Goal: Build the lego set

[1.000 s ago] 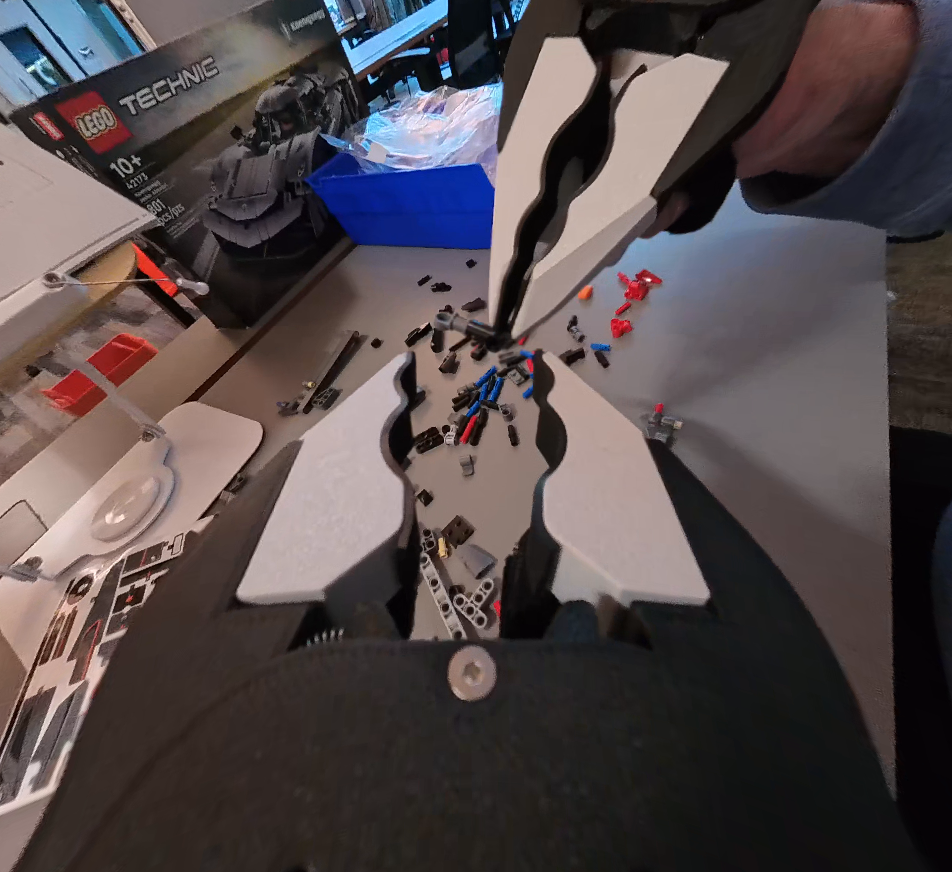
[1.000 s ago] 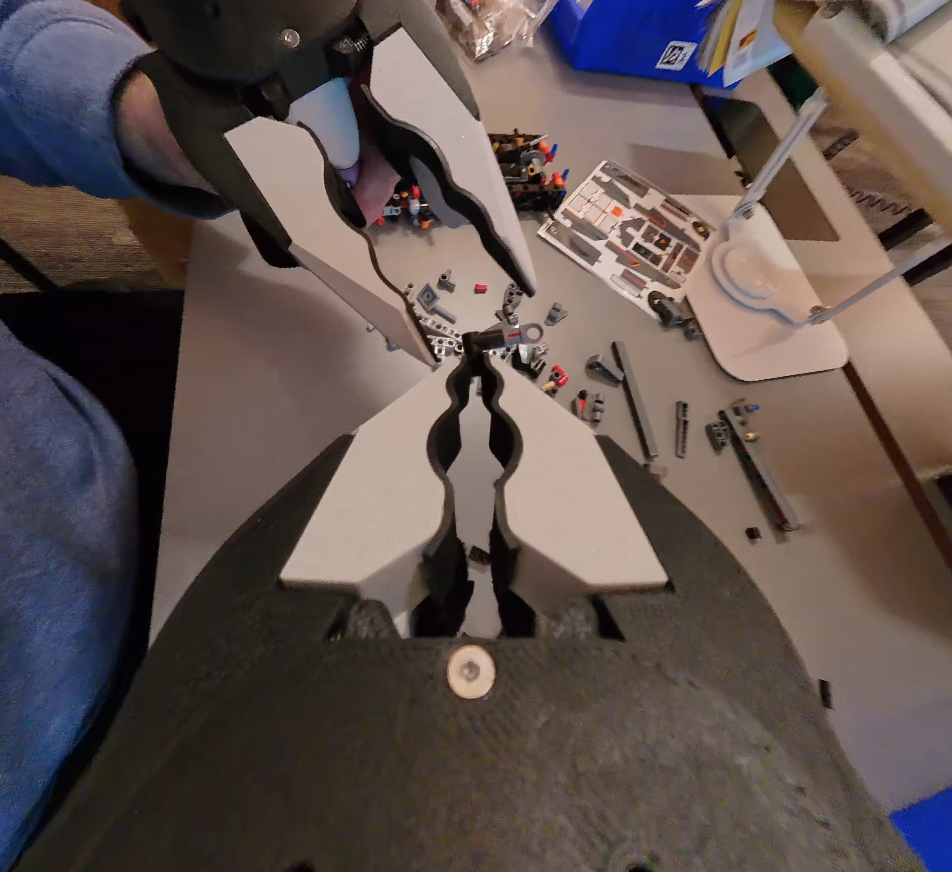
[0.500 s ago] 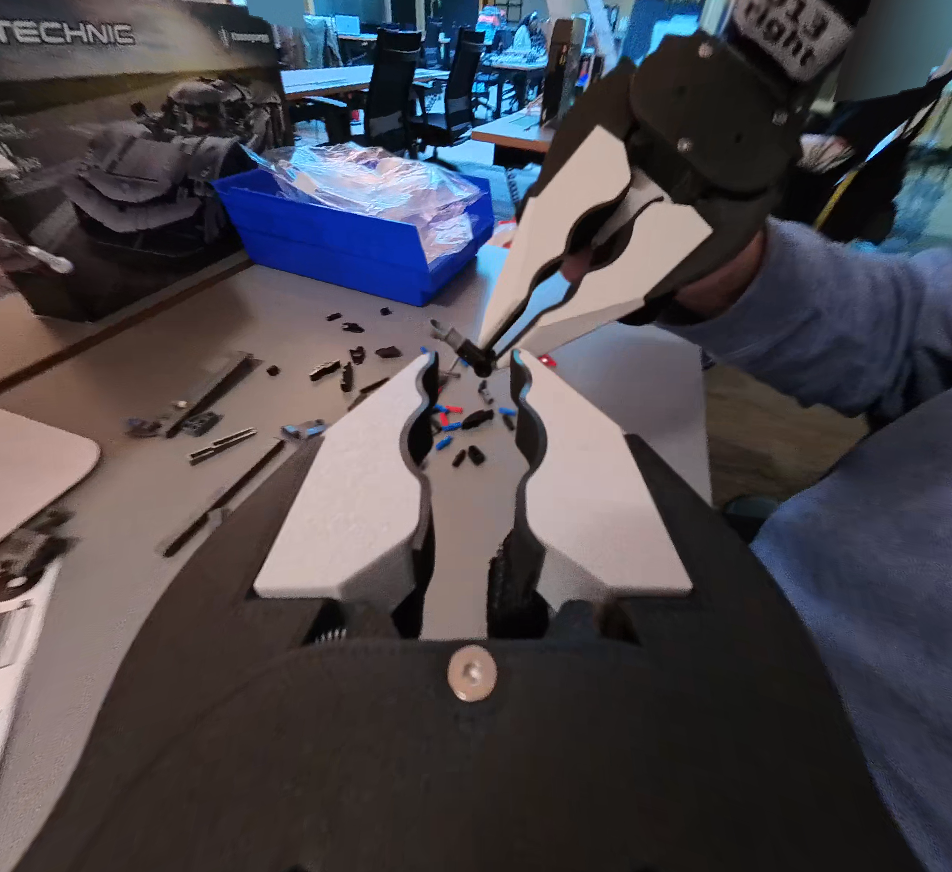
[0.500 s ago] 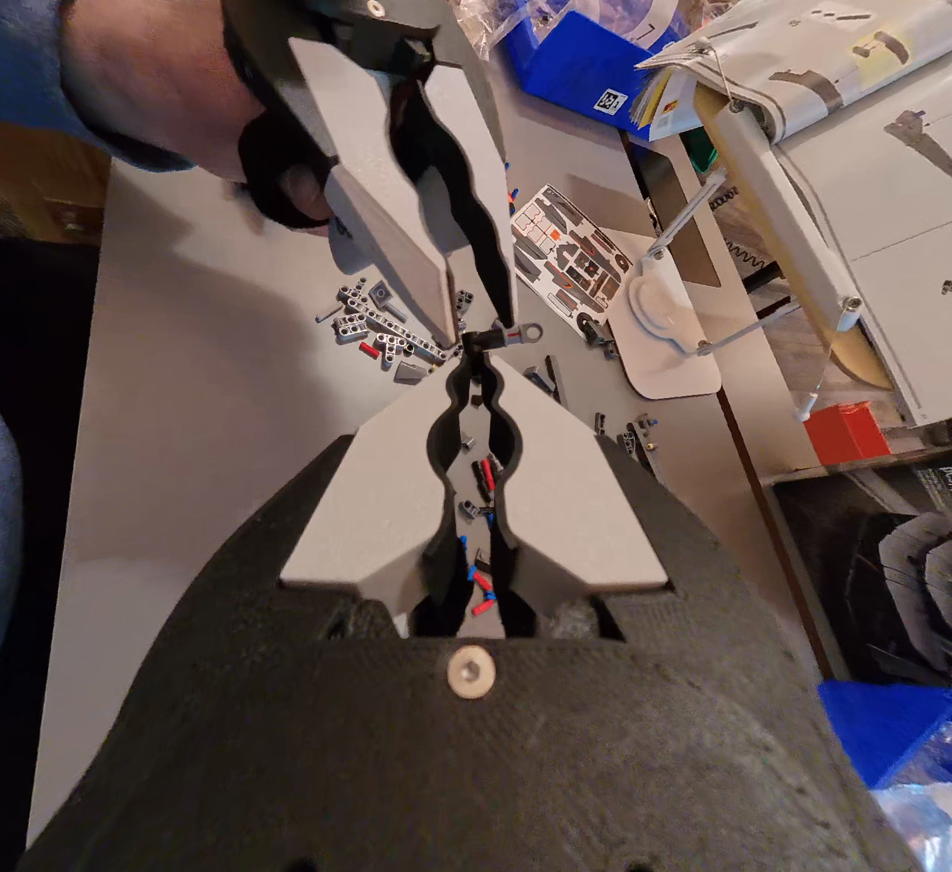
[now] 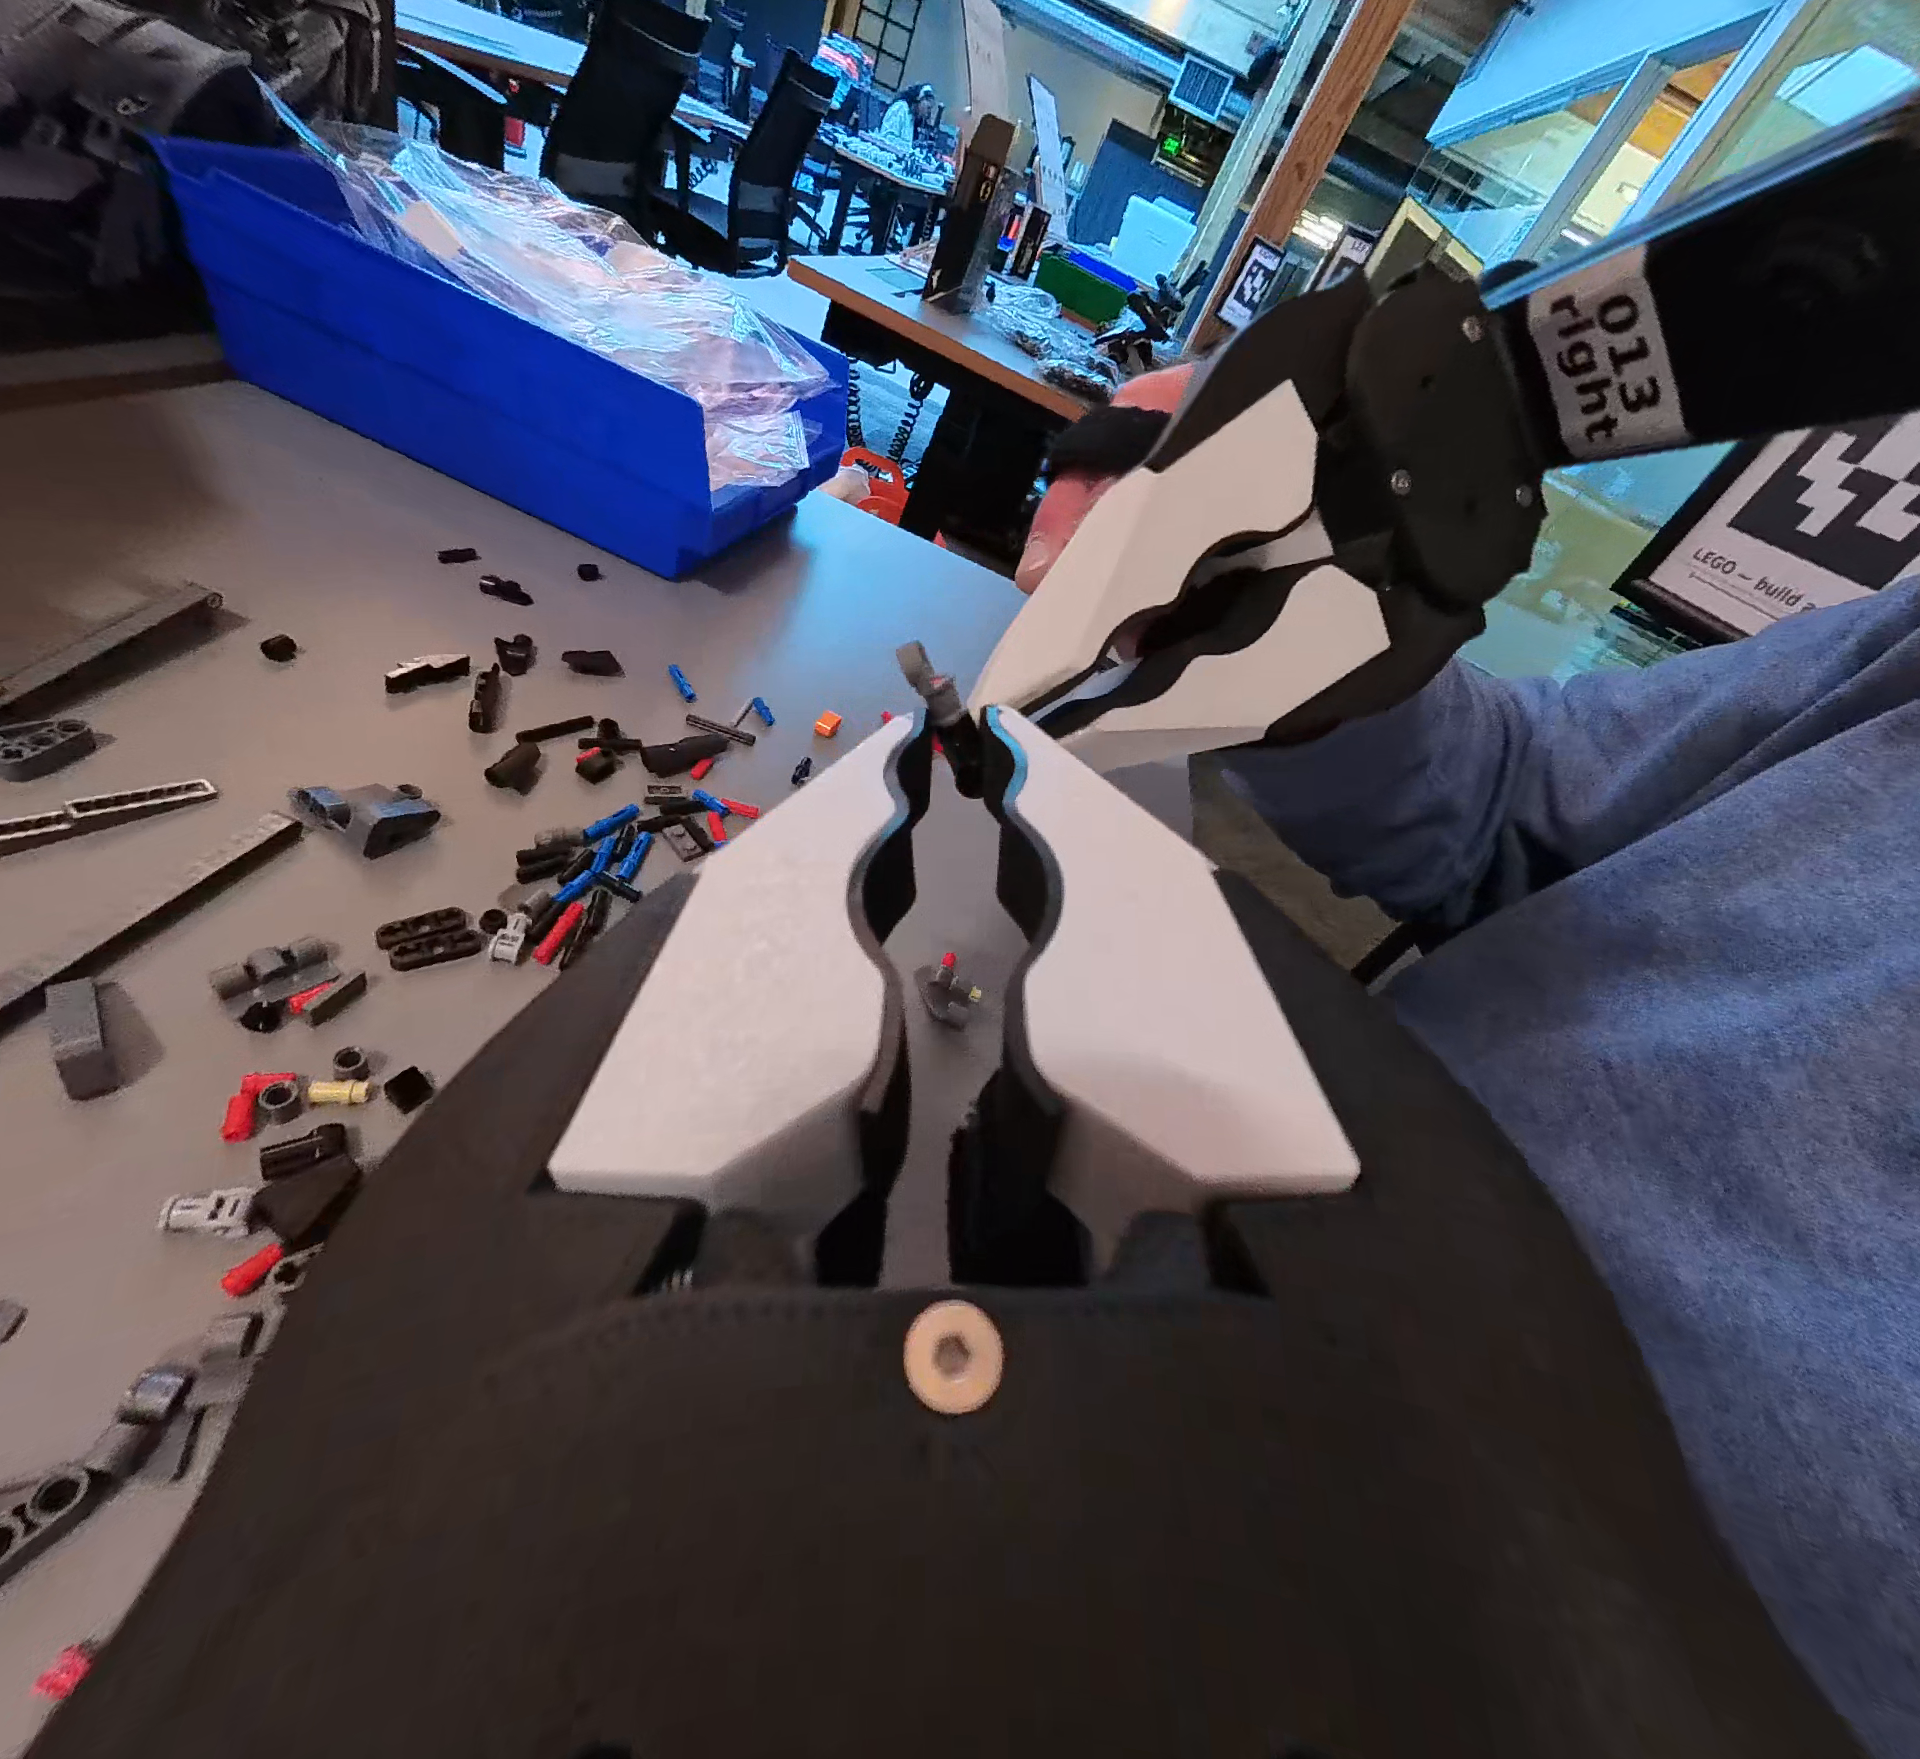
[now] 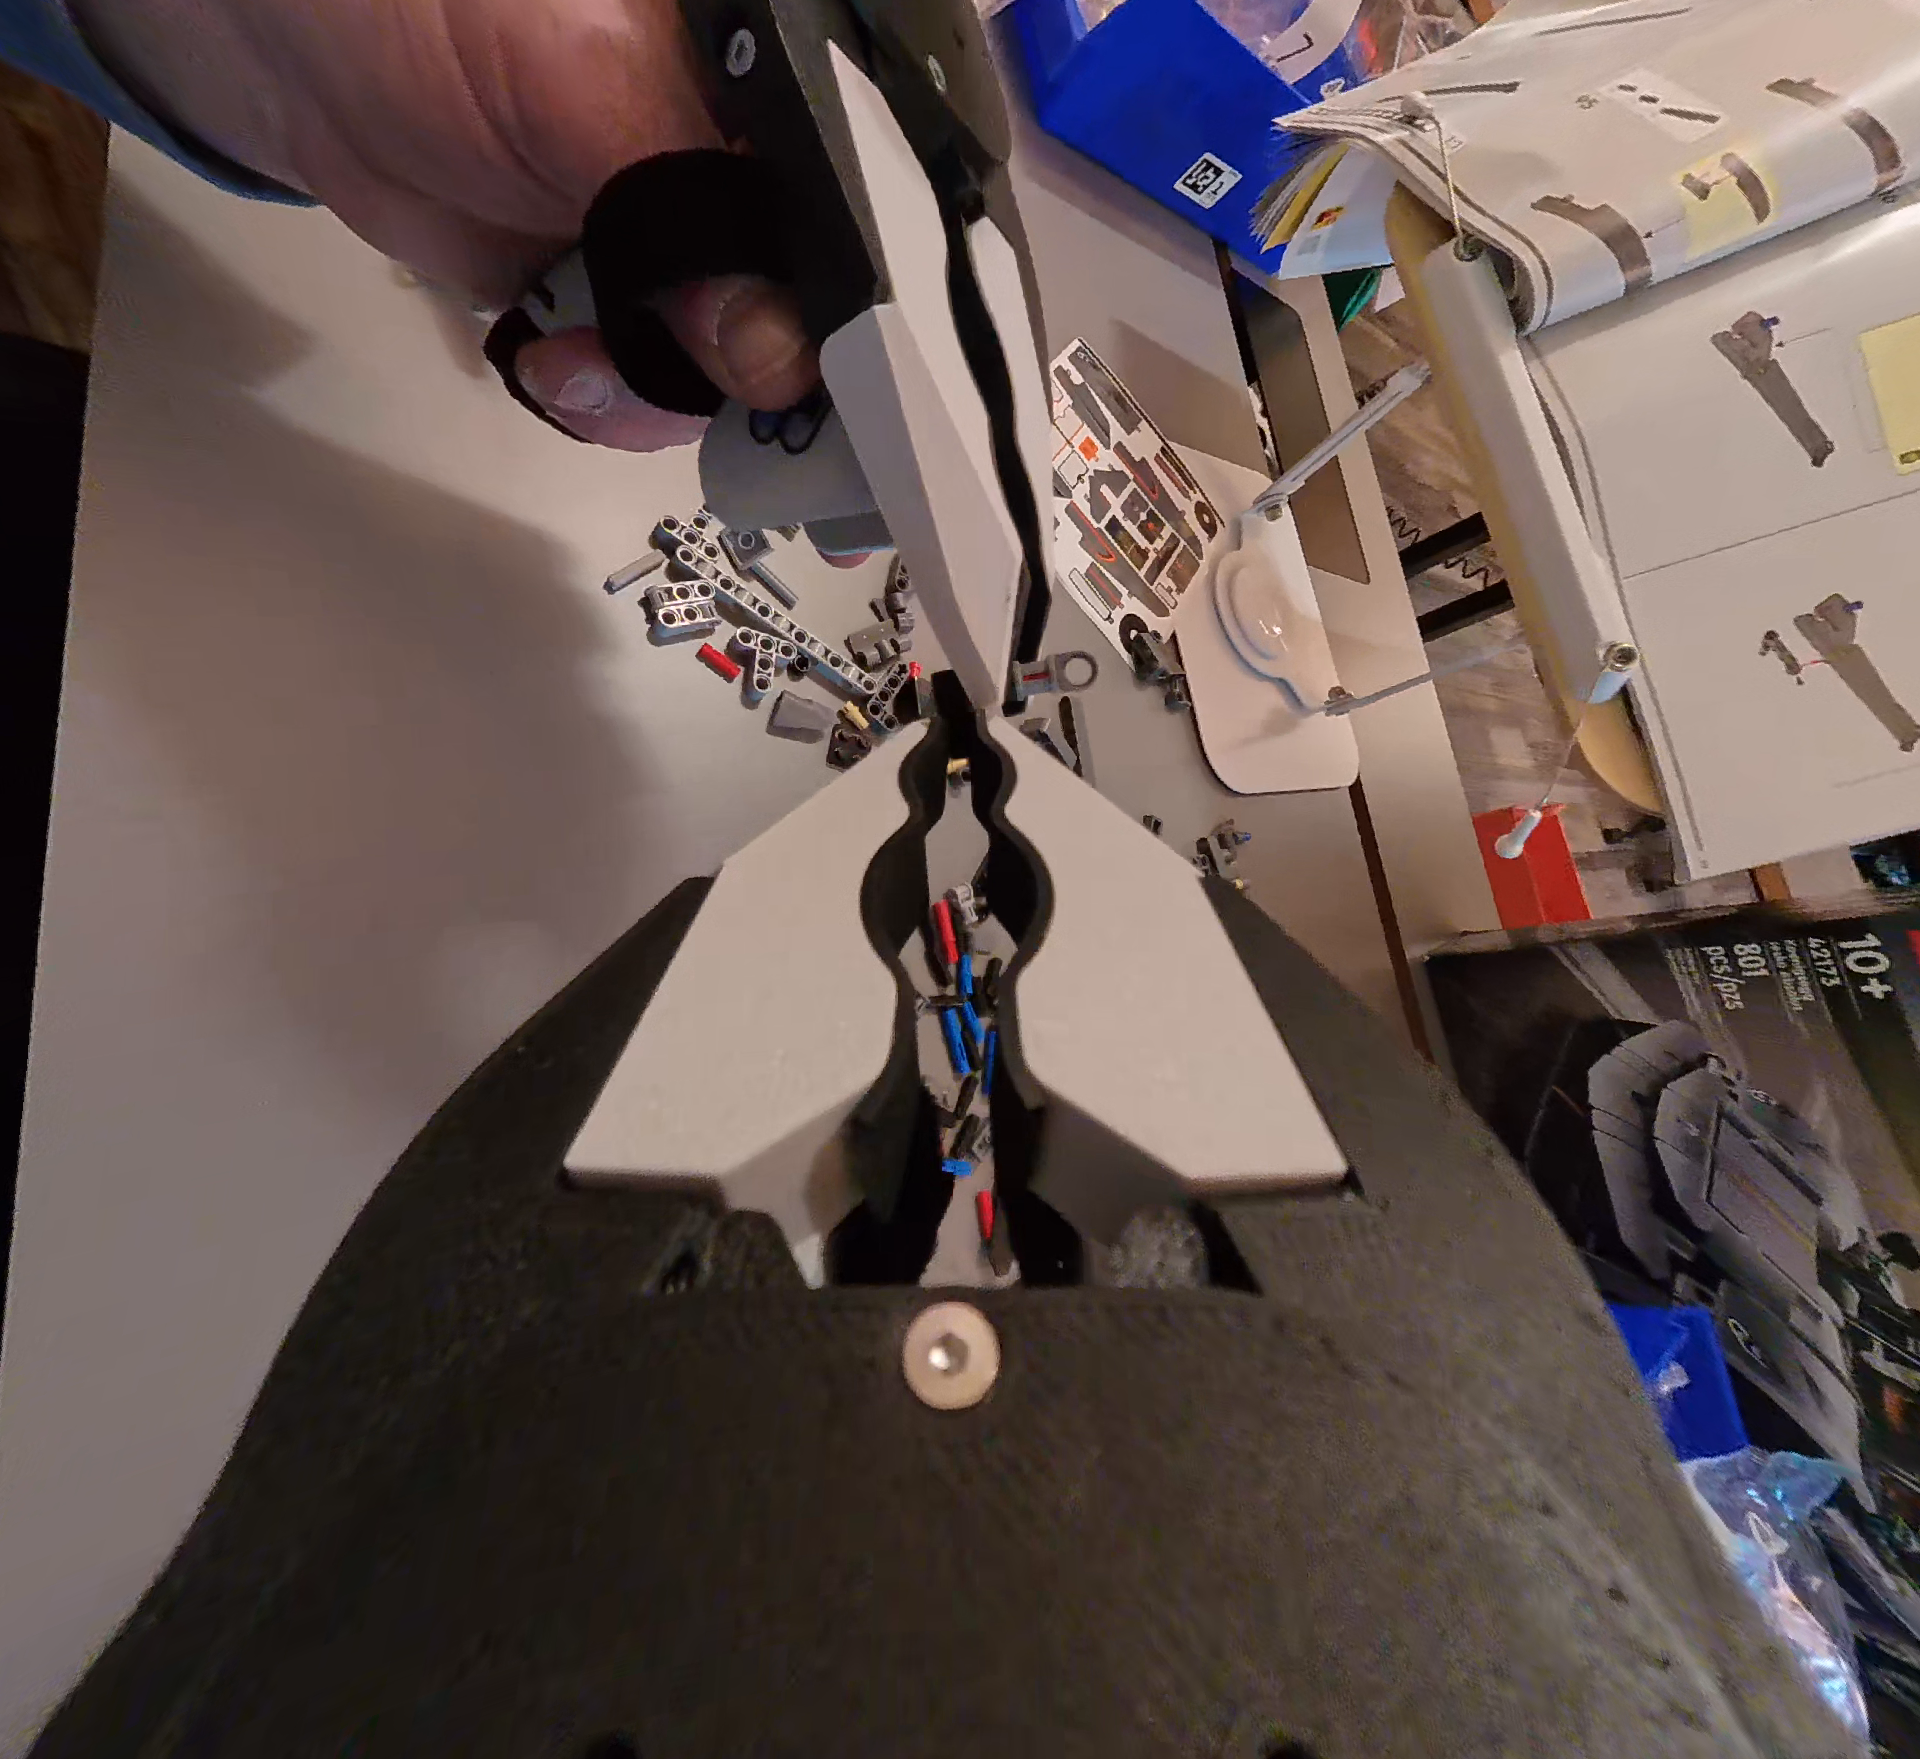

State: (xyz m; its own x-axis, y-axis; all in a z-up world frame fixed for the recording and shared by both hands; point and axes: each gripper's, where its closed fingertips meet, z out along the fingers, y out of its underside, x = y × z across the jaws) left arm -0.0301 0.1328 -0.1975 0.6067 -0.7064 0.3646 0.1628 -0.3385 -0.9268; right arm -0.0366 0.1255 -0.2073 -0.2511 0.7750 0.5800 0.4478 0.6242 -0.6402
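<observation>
A small Lego piece, black at one end with a grey ring end (image 5: 920, 665), is held above the grey table (image 5: 260, 483). My left gripper (image 5: 954, 722) is shut on its black part. My right gripper (image 5: 992, 707) comes in from the right, its tips meeting the left gripper's tips. In the right wrist view my right gripper (image 6: 956, 717) is shut on the black end. The left gripper (image 6: 1013, 686) comes down from above, and the grey ring end (image 6: 1065, 670) sticks out to the right.
Loose black, blue and red pins (image 5: 582, 836) and grey beams (image 6: 748, 608) lie on the table. A blue bin with plastic bags (image 5: 499, 400) stands at the back. A sticker sheet (image 6: 1132, 504), a white magnifier base (image 6: 1278, 649), an instruction booklet (image 6: 1714, 99) and the set box (image 6: 1714, 1138) are nearby.
My left gripper's jaws have closed from wide open onto the small piece that the right gripper held. Both grippers have tilted and risen from the table.
</observation>
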